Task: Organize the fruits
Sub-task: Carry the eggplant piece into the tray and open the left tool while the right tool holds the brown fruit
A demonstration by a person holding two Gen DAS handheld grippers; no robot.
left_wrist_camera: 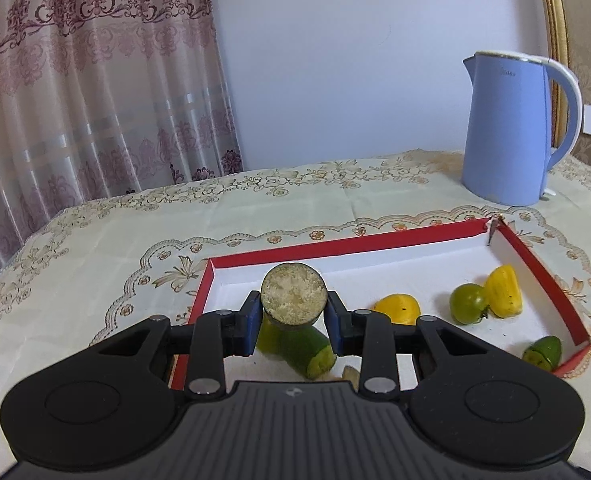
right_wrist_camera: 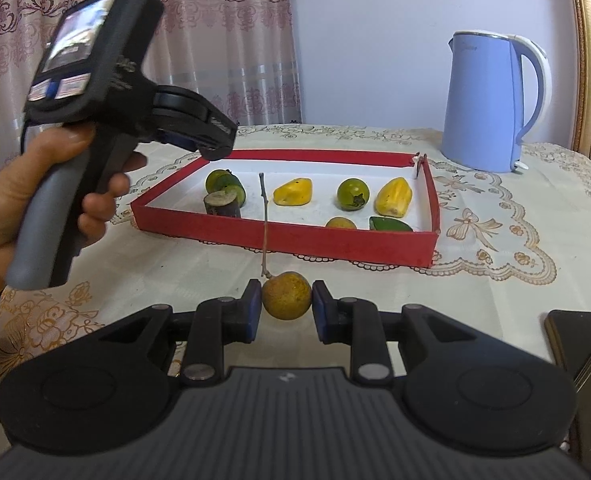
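A patterned curtain (left_wrist_camera: 95,80) hangs at the left, a pale wall behind an embroidered cream tablecloth (left_wrist_camera: 95,248), where a red-rimmed tray (right_wrist_camera: 279,236) holds cut green and yellow fruit beside a blue kettle (left_wrist_camera: 511,128) with faint lettering too blurred to read. In the left wrist view, the left gripper (left_wrist_camera: 293,312) sits parted either side of a dark cut stem piece (left_wrist_camera: 293,294) over the tray's left end; contact is unclear. The right gripper (right_wrist_camera: 286,306) sits parted around a stemmed brownish-yellow fruit (right_wrist_camera: 286,295) before the tray, right pad apart.
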